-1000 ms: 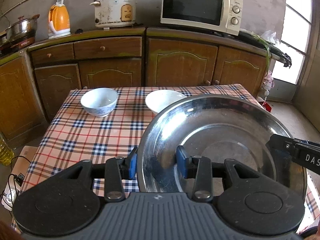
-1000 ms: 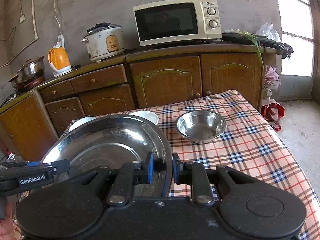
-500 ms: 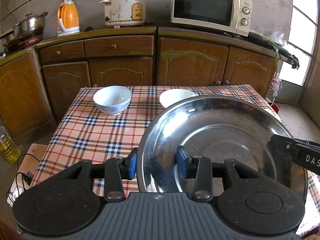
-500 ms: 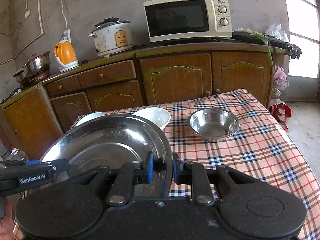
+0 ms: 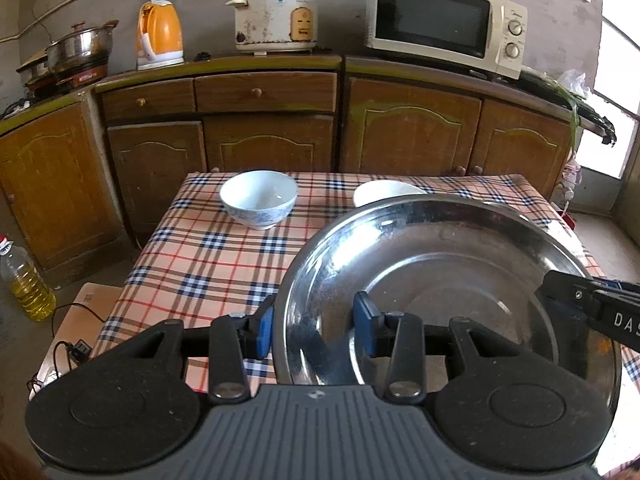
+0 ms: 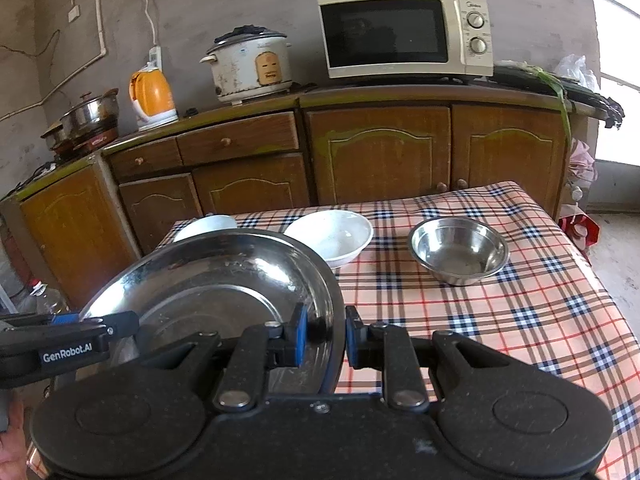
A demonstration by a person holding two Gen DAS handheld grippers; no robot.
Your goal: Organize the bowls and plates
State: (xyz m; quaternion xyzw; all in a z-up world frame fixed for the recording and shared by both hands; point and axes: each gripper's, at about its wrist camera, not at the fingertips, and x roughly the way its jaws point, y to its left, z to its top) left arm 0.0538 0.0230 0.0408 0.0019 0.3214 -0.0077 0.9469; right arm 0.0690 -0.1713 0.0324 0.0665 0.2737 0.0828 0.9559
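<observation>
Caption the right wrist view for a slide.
Both grippers, right and left, clamp a steel plate's rim above the plaid table.

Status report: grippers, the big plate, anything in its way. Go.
Left gripper and right gripper clamp opposite rims of large round steel plate. Plate above checked tablecloth. White bowls, small steel bowl ahead.

Microwave [image 5: 446,24], rice cooker [image 5: 276,18], orange kettle [image 5: 160,36], steel pot [image 5: 80,46], oil bottle [image 5: 26,284]

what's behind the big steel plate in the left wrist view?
Behind the big steel plate, only the top of a white bowl shows past its far rim; the rest is covered. The small steel bowl is hidden there entirely, visible only from the right wrist.
</observation>
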